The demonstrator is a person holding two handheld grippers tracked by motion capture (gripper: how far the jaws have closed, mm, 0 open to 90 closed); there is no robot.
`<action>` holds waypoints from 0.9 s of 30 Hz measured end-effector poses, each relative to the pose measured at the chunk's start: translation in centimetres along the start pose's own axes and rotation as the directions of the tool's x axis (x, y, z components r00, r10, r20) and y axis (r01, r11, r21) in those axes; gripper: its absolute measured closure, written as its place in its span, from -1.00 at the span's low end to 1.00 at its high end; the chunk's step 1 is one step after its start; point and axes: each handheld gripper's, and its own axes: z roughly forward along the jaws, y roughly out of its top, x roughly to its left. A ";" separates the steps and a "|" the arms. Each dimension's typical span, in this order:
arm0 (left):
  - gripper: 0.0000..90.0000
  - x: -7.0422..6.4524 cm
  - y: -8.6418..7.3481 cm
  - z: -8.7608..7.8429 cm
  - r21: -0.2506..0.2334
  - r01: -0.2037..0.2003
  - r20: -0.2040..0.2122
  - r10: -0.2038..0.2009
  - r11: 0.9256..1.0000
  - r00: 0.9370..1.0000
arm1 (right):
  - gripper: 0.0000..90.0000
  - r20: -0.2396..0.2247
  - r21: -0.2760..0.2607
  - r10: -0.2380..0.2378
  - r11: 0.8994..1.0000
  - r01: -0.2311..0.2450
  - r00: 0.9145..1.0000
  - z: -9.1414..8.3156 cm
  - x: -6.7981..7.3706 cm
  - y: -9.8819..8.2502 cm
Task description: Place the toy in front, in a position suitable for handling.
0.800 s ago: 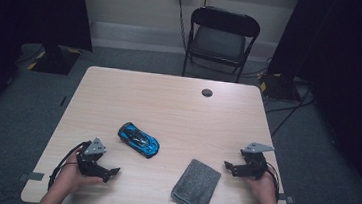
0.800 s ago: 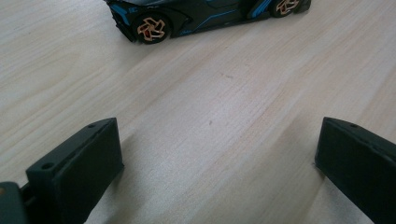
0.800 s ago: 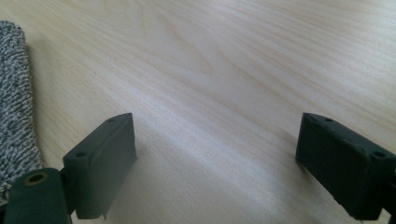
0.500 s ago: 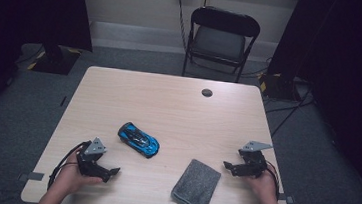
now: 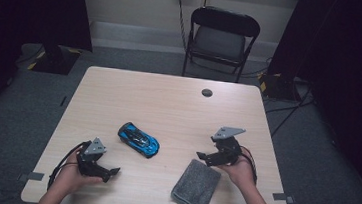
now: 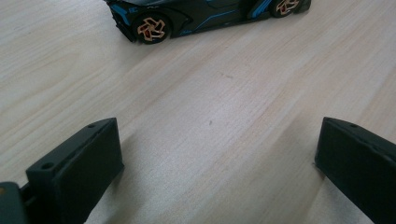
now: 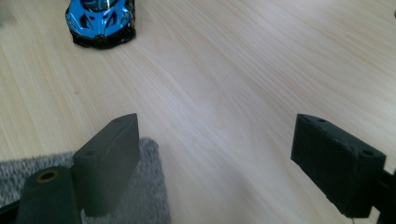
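A blue and black toy car [image 5: 138, 139] stands on the light wooden table [image 5: 169, 101], left of centre. A folded grey cloth [image 5: 196, 185] lies near the front edge, to the car's right. My left gripper [image 5: 111, 173] rests in a hand at the front left and points toward the car. It is open, with bare wood between its jaws [image 6: 219, 158], and the car's side [image 6: 201, 16] lies ahead of it. My right gripper [image 5: 202, 158] hovers open at the cloth's far corner. In its view [image 7: 215, 154] the cloth [image 7: 152, 196] lies under its left jaw and the car's nose [image 7: 100, 21] faces it.
A small dark round disc [image 5: 207, 92] sits near the table's far edge. A black folding chair [image 5: 223, 35] stands behind the table, with cables on the floor to the right. Bare wood stretches between the car and the far edge.
My right gripper has moved left from the table's right edge to the cloth's far corner. The left gripper, the car and the cloth have not moved.
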 end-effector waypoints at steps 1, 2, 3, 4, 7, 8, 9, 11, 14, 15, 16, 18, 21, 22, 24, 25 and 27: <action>-1.00 0.0 0.0 0.0 0.000 0.000 0.000 0.000 1.000 1.000 | -0.67 -0.012 -0.002 -0.004 1.000 0.004 1.000 0.3 0.2 0.3; -1.00 0.0 0.0 0.0 0.000 0.002 0.000 -0.002 1.000 1.000 | -0.66 -0.027 -0.007 0.002 1.000 -0.002 1.000 0.6 0.5 0.6; -1.00 0.0 0.0 0.0 0.000 0.002 0.000 -0.002 1.000 1.000 | -0.66 -0.027 -0.007 0.002 1.000 -0.002 1.000 0.6 0.5 0.6; -1.00 0.0 0.0 0.0 -0.001 0.002 0.000 -0.002 1.000 1.000 | -0.65 -0.042 0.003 -0.008 1.000 0.008 0.999 1.2 1.0 1.2; -1.00 0.0 0.0 0.0 0.000 0.002 0.000 -0.002 1.000 1.000 | -0.63 -0.049 0.012 -0.025 1.000 0.025 0.998 1.7 1.5 1.8; -1.00 0.0 0.0 0.0 -0.001 0.002 0.000 -0.002 1.000 1.000 | -0.62 -0.061 0.019 -0.027 0.999 0.028 0.998 2.3 2.0 2.3; -1.00 0.0 0.0 0.0 -0.001 0.002 0.000 -0.002 1.000 1.000 | -0.62 -0.061 0.019 -0.027 0.999 0.028 0.998 2.3 2.0 2.3; -1.00 0.0 0.0 0.0 -0.001 0.002 0.000 -0.002 1.000 1.000 | -0.62 -0.073 0.019 -0.041 0.999 0.042 0.997 3.0 2.6 2.8; -1.00 0.0 0.0 0.0 -0.001 0.002 0.000 -0.002 1.000 1.000 | -0.63 -0.091 0.029 -0.056 0.998 0.059 0.994 4.1 3.7 3.6; -1.00 0.0 0.0 0.0 -0.001 0.002 0.000 -0.002 1.000 1.000 | -0.63 -0.100 0.028 -0.066 0.997 0.069 0.993 4.5 4.0 3.9; -1.00 0.0 0.0 0.0 -0.001 0.002 0.000 -0.002 1.000 1.000 | -0.63 -0.102 0.030 -0.070 0.997 0.073 0.992 4.7 4.2 4.1; -1.00 0.0 0.0 0.0 -0.001 0.002 0.000 -0.002 1.000 1.000 | -0.63 -0.112 0.038 -0.073 0.996 0.078 0.991 5.3 4.7 4.6; -1.00 0.0 0.0 0.0 -0.001 0.002 0.000 -0.002 1.000 1.000 | -0.63 -0.119 0.041 -0.066 0.997 0.071 0.991 6.2 5.3 5.3; -1.00 0.0 0.0 0.0 -0.001 0.002 0.001 -0.002 1.000 1.000 | -0.63 -0.117 0.049 -0.080 0.995 0.086 0.990 6.5 5.6 5.6; -1.00 0.0 0.0 0.0 0.000 0.002 0.001 -0.002 1.000 1.000 | -0.63 -0.112 0.057 -0.107 0.992 0.113 0.988 7.0 5.9 5.9; -1.00 0.0 0.0 0.0 0.000 0.002 0.001 -0.002 1.000 1.000 | -0.63 -0.125 0.057 -0.104 0.992 0.112 0.987 7.3 6.1 6.0; -1.00 0.0 0.0 0.0 0.000 0.002 0.001 -0.002 1.000 1.000 | -0.63 -0.132 0.058 -0.097 0.993 0.105 0.987 7.6 6.2 6.1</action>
